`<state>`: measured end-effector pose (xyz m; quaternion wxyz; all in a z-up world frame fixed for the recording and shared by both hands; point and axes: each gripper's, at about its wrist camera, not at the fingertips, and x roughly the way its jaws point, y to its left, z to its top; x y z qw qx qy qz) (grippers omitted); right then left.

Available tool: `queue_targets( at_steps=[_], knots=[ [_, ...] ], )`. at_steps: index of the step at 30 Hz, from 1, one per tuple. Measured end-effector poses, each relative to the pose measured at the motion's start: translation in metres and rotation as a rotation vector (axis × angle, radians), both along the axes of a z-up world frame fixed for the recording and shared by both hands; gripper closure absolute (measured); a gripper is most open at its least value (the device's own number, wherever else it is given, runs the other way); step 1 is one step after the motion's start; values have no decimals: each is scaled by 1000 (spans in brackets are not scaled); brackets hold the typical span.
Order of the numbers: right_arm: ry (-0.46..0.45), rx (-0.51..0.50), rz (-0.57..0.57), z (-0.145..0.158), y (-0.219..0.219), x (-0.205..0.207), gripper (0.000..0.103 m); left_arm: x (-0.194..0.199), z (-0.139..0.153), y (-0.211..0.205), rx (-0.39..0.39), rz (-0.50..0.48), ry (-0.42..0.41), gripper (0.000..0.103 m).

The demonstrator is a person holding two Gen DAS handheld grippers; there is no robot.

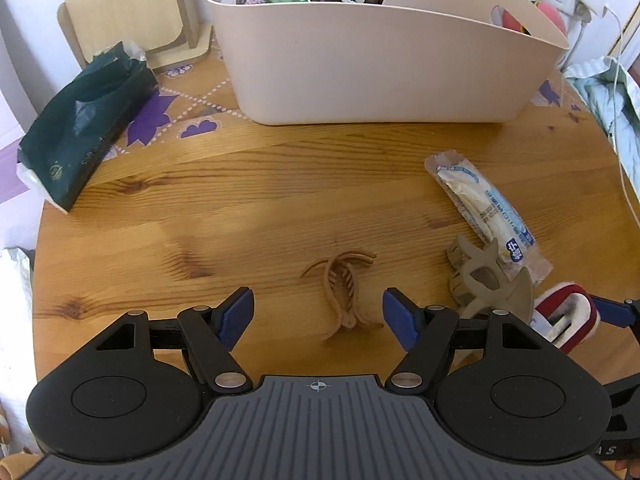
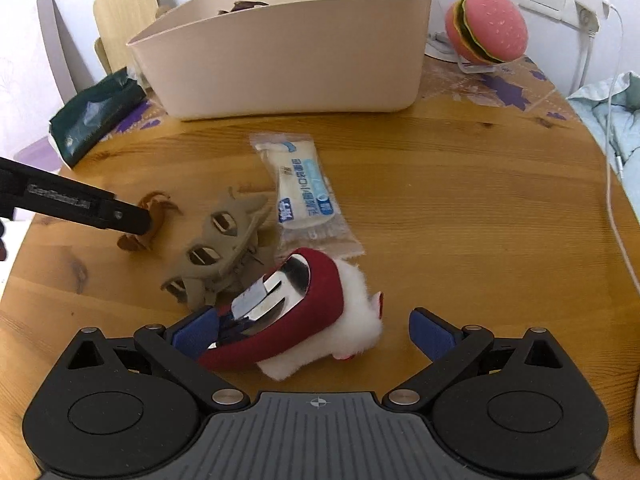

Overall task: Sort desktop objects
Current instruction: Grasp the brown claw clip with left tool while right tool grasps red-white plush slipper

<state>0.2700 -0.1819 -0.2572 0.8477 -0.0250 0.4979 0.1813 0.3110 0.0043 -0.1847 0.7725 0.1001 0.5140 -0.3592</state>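
- The left gripper has its jaws spread wide, and the blue pads touch nothing; in its own view it sits at 6 o'clock over the wooden table.
- A small brown hair claw lies flat on the table in the gap between those open jaws, clear of both pads.
- At about 4 o'clock from that claw lies a larger grey-tan hair claw, touching the lower end of a clear snack packet that runs off toward 11 o'clock.
- The right gripper is likewise spread. A red-and-white fuzzy clip with a shiny metal inside lies between its jaws.
- The left blue pad is right against the clip's red end; whether it presses there I cannot tell. The right pad stands clear of the white fluff.
- In the right wrist view the grey-tan claw lies at 10 o'clock from the fuzzy clip, with the snack packet at 12 o'clock.
- The beige bin stands at 12 o'clock at the back of the table, with packets showing over its rim.
- A dark green tissue pack lies at 10 o'clock near the table's edge; a plush burger sits at 1 o'clock in the right wrist view.
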Motion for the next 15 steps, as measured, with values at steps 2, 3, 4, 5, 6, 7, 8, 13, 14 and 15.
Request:
queue_targets(
  at_steps=[2,3,4,5,6,7,8,13,14,15],
  knots=[
    [-3,6,6,-1,1,0,0,0,-2,-3,-2,-10,1,30],
    [-2,11,6,-2,1,0,0,0,-3,-5,1,-14,0,30],
    [1,16,4,-3,1,1,0,-1,-5,-6,4,-18,0,30],
    [4,22,2,-4,1,2,1,-1,-6,-7,6,-21,0,30],
    [8,30,1,-5,1,2,2,-1,-8,-8,8,-21,6,30],
    [6,34,0,-5,1,3,2,0,-10,-9,7,-17,21,31],
    [4,37,1,-5,1,3,4,2,-12,-9,2,-8,44,31],
    [-22,38,29,-2,5,6,26,6,-13,-10,-21,35,60,32],
    [-28,25,43,-1,7,6,38,6,-13,-11,-10,24,53,33],
    [-33,9,58,-1,9,7,40,5,-12,-13,1,13,44,34]
  ],
)
